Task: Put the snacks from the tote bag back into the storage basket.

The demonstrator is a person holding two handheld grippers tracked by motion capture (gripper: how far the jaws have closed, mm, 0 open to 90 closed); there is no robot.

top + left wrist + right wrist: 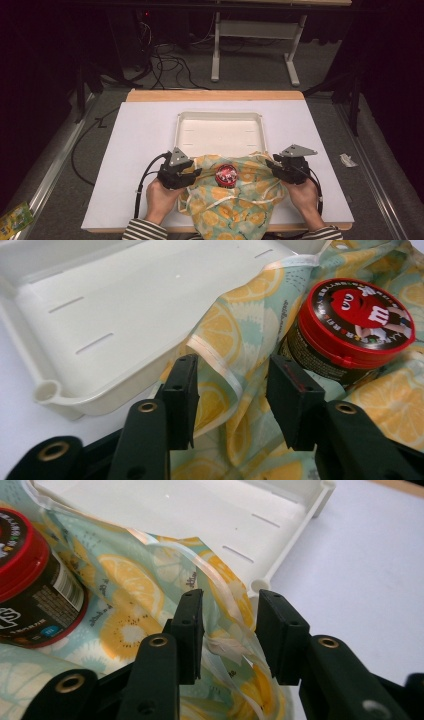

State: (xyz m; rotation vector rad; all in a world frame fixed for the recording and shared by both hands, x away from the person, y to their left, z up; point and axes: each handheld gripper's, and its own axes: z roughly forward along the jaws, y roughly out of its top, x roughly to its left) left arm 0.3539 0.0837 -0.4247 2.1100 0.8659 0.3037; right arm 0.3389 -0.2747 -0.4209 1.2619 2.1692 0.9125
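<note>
A white tray [218, 131] sits on the white table [140, 145] (black cables [167, 65] beyond).

From above our own edge of the table [150, 130] we look forward and down. The other two cameras sit low and close, each looking along its own black jaws, from the left and from the right. All three views share the white tray [220, 118] [100, 315] [280, 515], the lemon-print cloth [235, 200] [240, 325] [130, 585] and the red-lidded tin [226, 175] [355, 315] [25, 560].
</note>
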